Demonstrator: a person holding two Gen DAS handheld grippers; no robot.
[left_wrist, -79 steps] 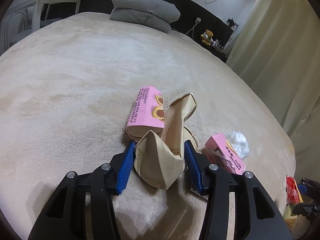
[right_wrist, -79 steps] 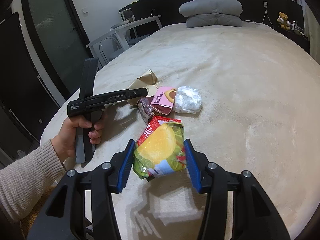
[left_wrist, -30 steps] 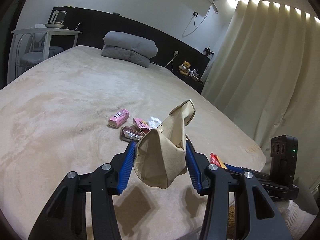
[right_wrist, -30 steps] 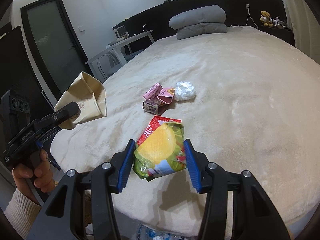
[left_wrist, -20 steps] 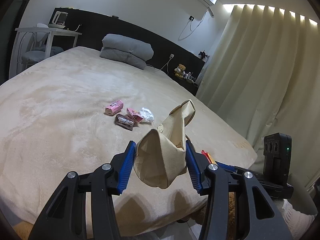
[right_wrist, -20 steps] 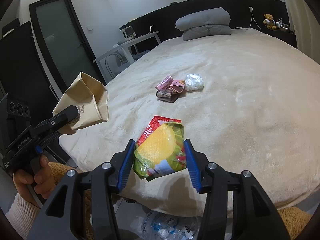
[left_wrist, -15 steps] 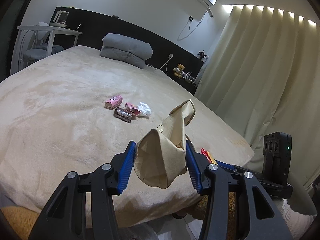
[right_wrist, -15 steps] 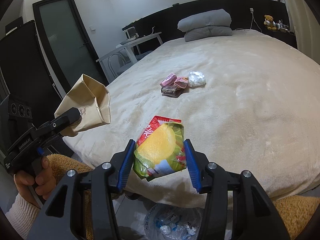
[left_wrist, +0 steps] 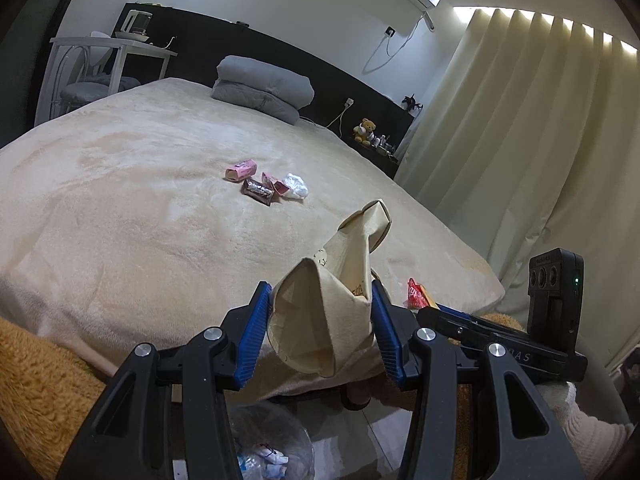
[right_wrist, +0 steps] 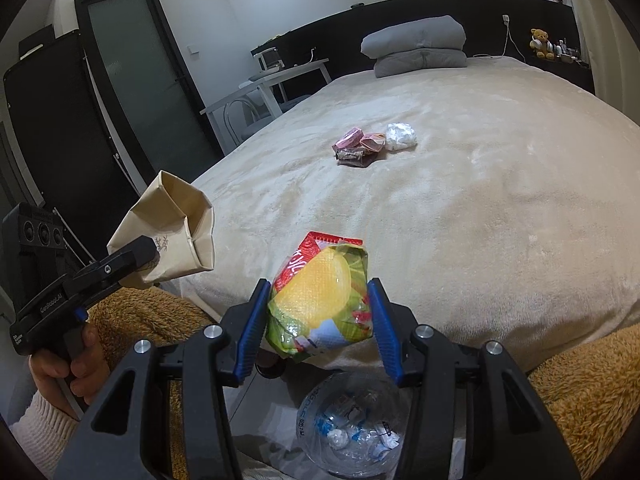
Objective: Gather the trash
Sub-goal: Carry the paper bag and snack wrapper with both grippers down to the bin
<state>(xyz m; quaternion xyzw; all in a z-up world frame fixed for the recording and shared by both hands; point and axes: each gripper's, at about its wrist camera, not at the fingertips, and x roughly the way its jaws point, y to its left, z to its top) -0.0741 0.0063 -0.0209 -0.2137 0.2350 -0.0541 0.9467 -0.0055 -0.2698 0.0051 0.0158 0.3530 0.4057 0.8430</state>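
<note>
My left gripper (left_wrist: 320,328) is shut on a crumpled brown paper bag (left_wrist: 332,300), held in the air off the foot of the bed; the bag also shows in the right wrist view (right_wrist: 168,232). My right gripper (right_wrist: 318,320) is shut on a yellow-green snack packet (right_wrist: 320,300); its red tip shows in the left wrist view (left_wrist: 416,292). A bin lined with clear plastic (right_wrist: 352,428) stands on the floor right below the right gripper and also shows in the left wrist view (left_wrist: 268,444). More trash lies on the bed: a pink box (left_wrist: 241,169), a dark wrapper (left_wrist: 259,191), a pink wrapper (left_wrist: 273,182), a white wad (left_wrist: 295,186).
The beige bed (left_wrist: 120,208) fills the view, with grey pillows (left_wrist: 262,90) at its head. An orange-brown fleece blanket (right_wrist: 580,384) hangs over the bed's foot. A white desk and chair (left_wrist: 100,68) stand left, curtains (left_wrist: 540,140) right, a dark door (right_wrist: 144,72) beyond.
Both grippers have pulled back from the bed's middle to past its foot, each keeping its load. The bin has come into view below them.
</note>
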